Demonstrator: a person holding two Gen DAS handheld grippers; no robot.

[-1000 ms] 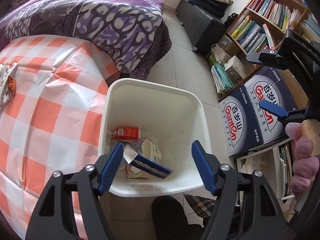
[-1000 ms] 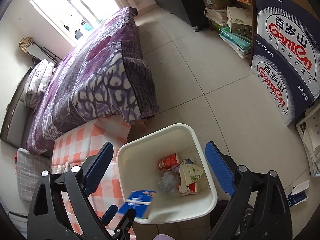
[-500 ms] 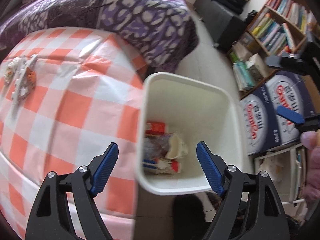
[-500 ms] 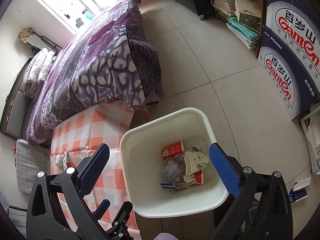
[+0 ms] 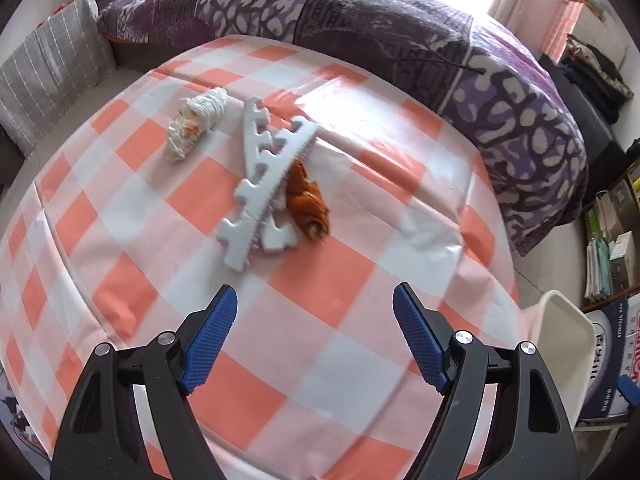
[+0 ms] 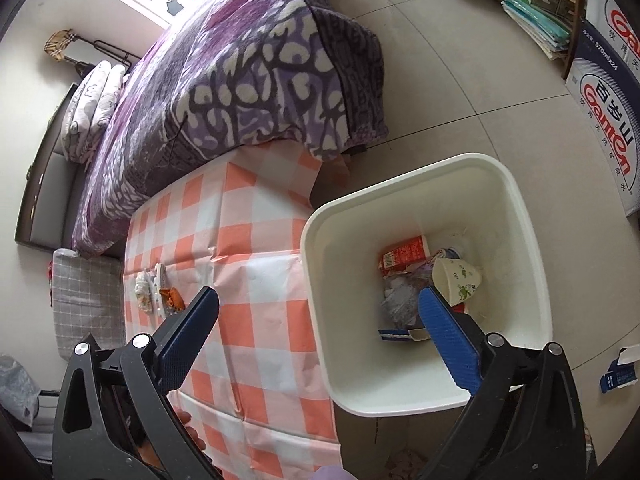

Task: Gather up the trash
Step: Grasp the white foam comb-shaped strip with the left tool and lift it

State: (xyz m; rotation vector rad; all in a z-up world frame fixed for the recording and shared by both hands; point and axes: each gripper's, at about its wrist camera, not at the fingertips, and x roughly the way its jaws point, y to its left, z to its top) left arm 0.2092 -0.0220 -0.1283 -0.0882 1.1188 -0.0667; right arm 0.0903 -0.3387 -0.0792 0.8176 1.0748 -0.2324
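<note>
Part of the trash has already been collected, and part is left on the table.

The white bin (image 6: pixel 516 216) is seen right under the right gripper (image 6: pixel 320 328), on the floor next to the checked table (image 6: pixel 256 272). Inside the bin, a red carton (image 6: pixel 402 256) is lying toward the far side. A paper cup (image 6: pixel 456 280) with green prints is tipped over just behind the right finger. Some crumpled clear wrap (image 6: pixel 400 300) is in the middle, and a blue and white box (image 6: pixel 394 335) is lying nearest to the gripper. The bin is far from full.

Three things are still waiting on the table, ahead of the left gripper (image 5: pixel 316 336) and well apart from it. A white foam strip (image 5: pixel 264 184) with bumpy edges is lying straight ahead. An orange crumpled scrap (image 5: pixel 308 200) is touching the strip on its right side. A white wad of paper (image 5: pixel 196 122) is farther off, to the left of the strip. From the left gripper, only a corner of the bin is seen, low on the right.

The left gripper's jaws are spread wide and nothing is held between them. The right gripper's jaws are also spread as wide as can be, and nothing is held there either.

It is judged that the job is about half done. The three things on the table must still be picked up and dropped in the bin.
</note>
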